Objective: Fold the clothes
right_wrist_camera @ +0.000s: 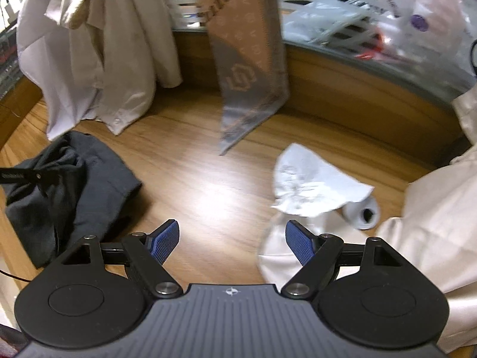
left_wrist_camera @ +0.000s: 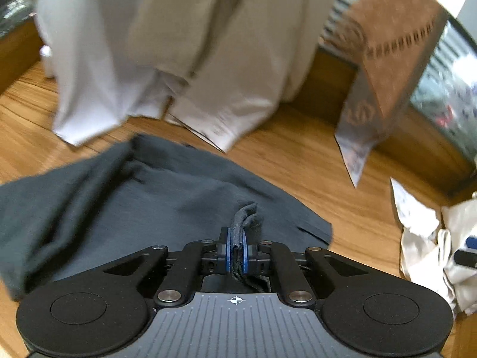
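Observation:
A dark grey garment (left_wrist_camera: 125, 191) lies spread on the wooden table (left_wrist_camera: 342, 185). My left gripper (left_wrist_camera: 237, 246) is shut on a bunched edge of it, the fold standing up between the blue pads. In the right wrist view the same dark garment (right_wrist_camera: 86, 185) sits crumpled at the left, with the left gripper's black fingers (right_wrist_camera: 26, 176) on it. My right gripper (right_wrist_camera: 232, 240) is open above bare wood, nothing between its pads. Its right finger hangs over a cream-coloured cloth (right_wrist_camera: 280, 256).
White shirts (left_wrist_camera: 167, 47) and a brown-grey patterned scarf (left_wrist_camera: 387, 68) hang at the back of the table. Crumpled white paper (right_wrist_camera: 310, 185), a small white roll (right_wrist_camera: 362, 213) and a large cream garment (right_wrist_camera: 438, 223) lie at the right. Plastic bags (right_wrist_camera: 402, 9) sit behind the raised rim.

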The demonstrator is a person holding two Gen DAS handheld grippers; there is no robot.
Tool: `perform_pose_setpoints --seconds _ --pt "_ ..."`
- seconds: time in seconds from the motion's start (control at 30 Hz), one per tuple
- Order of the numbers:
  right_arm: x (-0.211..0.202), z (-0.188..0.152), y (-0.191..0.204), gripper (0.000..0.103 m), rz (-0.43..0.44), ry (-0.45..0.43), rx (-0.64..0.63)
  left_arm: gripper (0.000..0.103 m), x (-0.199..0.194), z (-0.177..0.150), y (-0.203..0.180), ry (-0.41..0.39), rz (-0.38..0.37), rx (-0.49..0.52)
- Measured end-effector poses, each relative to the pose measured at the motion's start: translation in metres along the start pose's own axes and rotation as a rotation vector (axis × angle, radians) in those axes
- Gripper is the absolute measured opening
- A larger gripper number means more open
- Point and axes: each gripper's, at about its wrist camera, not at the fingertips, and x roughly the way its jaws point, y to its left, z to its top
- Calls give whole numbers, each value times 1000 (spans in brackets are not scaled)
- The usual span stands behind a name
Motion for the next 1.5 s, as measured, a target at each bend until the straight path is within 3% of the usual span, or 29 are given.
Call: perform_pose_setpoints --seconds 0.43,0.6,0.77,0.8,0.83,0.87,0.93,0.97,1.03,1.23,1.5 --pt "52 -2 105 83 200 90 77 9 -67 62 131 -90 110 -18" --pt "78 -16 140 82 223 134 123 9 -86 82 182 -122 177 -28" --pt "103 -31 167 73 224 178 160 9 -88 101 234 -106 238 -42" --pt "106 -33 170 71 224 185 169 9 -87 104 242 -97 249 -43" --pt "108 -35 173 59 226 192 177 10 -87 106 250 -93 255 -47" --pt "108 -37 174 40 232 197 182 10 -86 108 256 -87 253 -47" --pt "106 -38 178 19 235 185 192 10 -82 111 264 -79 247 -39" --pt "103 -38 181 12 228 171 190 10 -82 113 265 -82 241 -31" --pt "90 -35 185 8 188 129 170 10 -81 115 266 -90 226 -13" --pt "34 -20 166 8 100 -3 197 9 -87 131 262 -134 189 7" --pt "-55 -6 110 7 -188 -169 186 9 -96 154 267 -174 190 1"
